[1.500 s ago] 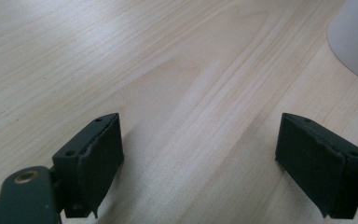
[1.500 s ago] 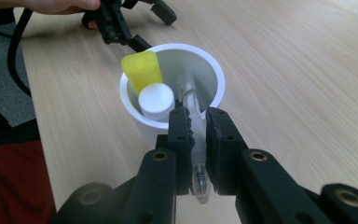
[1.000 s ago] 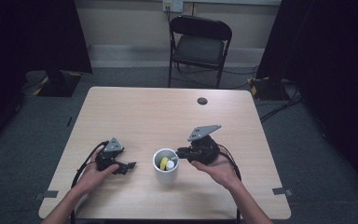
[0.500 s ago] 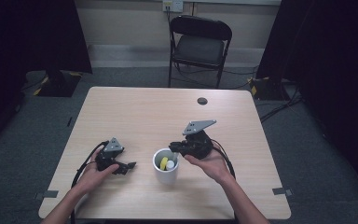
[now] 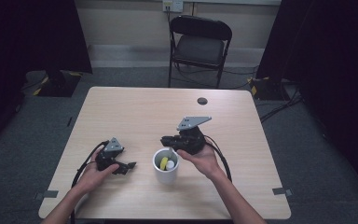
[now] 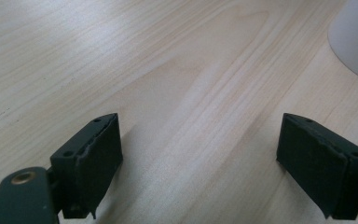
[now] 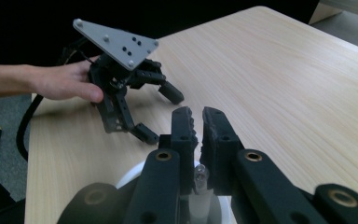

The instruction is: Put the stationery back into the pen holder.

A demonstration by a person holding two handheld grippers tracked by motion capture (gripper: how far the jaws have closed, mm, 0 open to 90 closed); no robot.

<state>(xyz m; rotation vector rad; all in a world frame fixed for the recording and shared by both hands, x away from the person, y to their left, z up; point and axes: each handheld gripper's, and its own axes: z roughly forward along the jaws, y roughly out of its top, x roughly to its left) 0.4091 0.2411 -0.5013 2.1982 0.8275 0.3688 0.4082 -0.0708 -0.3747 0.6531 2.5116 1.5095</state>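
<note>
One hand-held gripper, the right (image 5: 166,140), now farther left above the cup (image 5: 166,171)

A white cup (image 5: 166,165) stands on the desk (image 5: 135,107), near its front edge, with a yellow thing (image 5: 164,163) and a small white thing (image 5: 170,164) inside. Just right of the cup, the right tongs (image 5: 165,140) are closed, their tips over the cup's far rim. Left of the cup and apart from it, the left tongs (image 5: 128,166) rest on the desk, spread open toward it. Well beyond the cup lies a dark disc (image 5: 202,101); farther still, off the desk, stands a chair (image 5: 198,44).
</note>
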